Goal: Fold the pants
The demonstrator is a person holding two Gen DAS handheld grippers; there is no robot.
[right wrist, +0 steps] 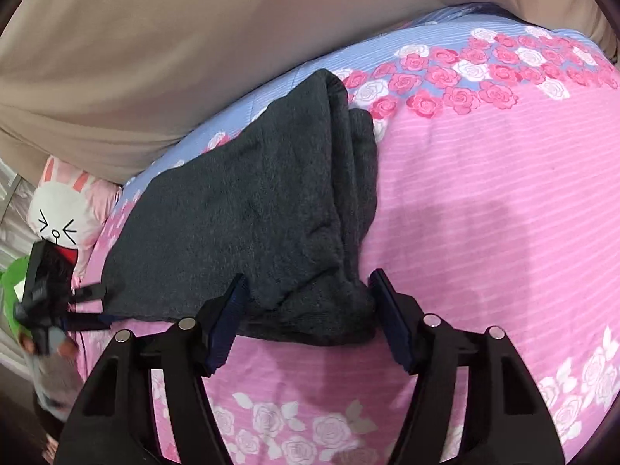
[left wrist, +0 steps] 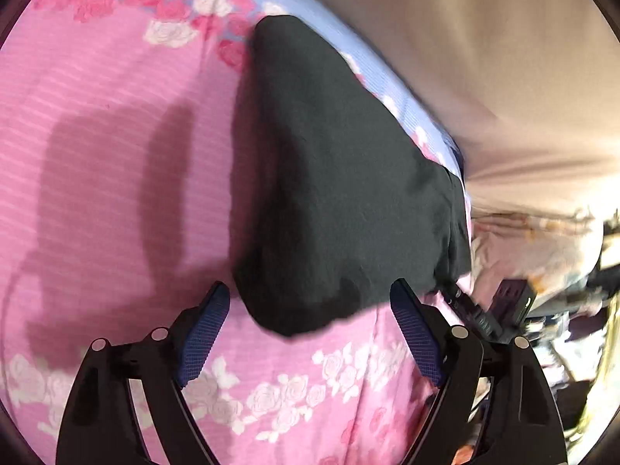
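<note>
Item: pants [right wrist: 248,209], dark grey knit, lying on a bed near its far edge, on a pink striped bedsheet [left wrist: 97,124] with a rose border. They appear already folded into a compact stack; layered edges show on the side seen by the right wrist view, which suggests the fold is largely done.

Left hand-held gripper [left wrist: 310,310]: jaws wide apart, nothing pinched; the near rounded edge of the pants sits between and just ahead of the pads, not pressed.

Right hand-held gripper [right wrist: 306,302]: jaws moderately apart, straddling the near corner of the stack without clamping it, probably released or placed to tidy the bundle.

Nearby: beige wall [right wrist: 155,58] behind the bed; rabbit plush [right wrist: 62,209] off the bed's corner.
</note>
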